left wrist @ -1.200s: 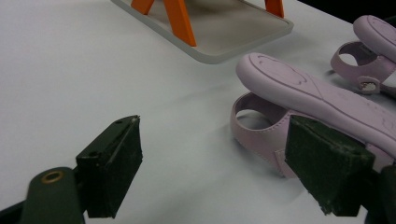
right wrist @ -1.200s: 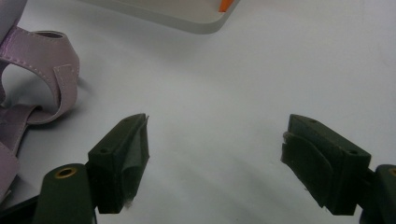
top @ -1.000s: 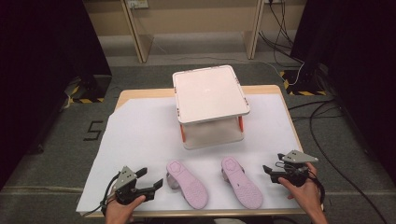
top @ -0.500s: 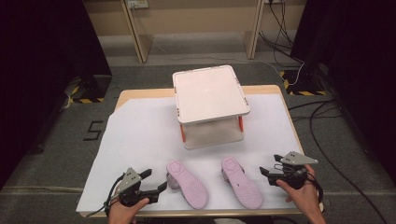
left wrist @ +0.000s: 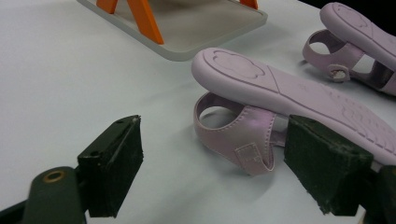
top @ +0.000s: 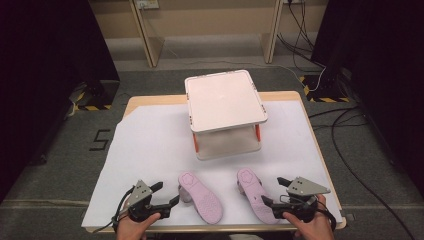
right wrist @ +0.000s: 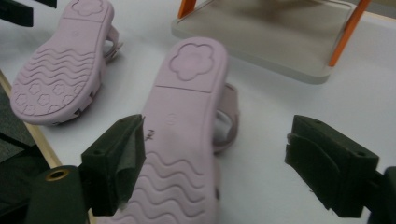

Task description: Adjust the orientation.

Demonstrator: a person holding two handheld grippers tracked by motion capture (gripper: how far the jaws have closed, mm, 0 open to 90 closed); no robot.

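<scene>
The tabletop [top: 135, 102] is being covered by a white sheet [top: 150, 150], with a wooden edge left bare at the far side. At the far middle of the sheet a white stand [top: 225, 100] with orange legs is being carried, its flat top tilted slightly. Two pink sandals are being kept sole-up near the front edge, well apart from the stand. The left sandal [top: 201, 196] is lying just beside the left gripper [top: 167, 195]; in the left gripper view its heel strap [left wrist: 243, 135] is being framed between the two black fingers [left wrist: 112, 163], which are standing released and are touching nothing. The right sandal [top: 256, 194] is lying just beside the right gripper [top: 272, 192]. In the right gripper view the sandal's sole [right wrist: 182, 140] is being partly overlapped by the left-hand finger [right wrist: 114, 161], while the other finger is standing well clear of it over the sheet. The right fingers have just been opening and are released, with no grip on the sandal. Each gripper is being held by a hand at the front edge.
</scene>
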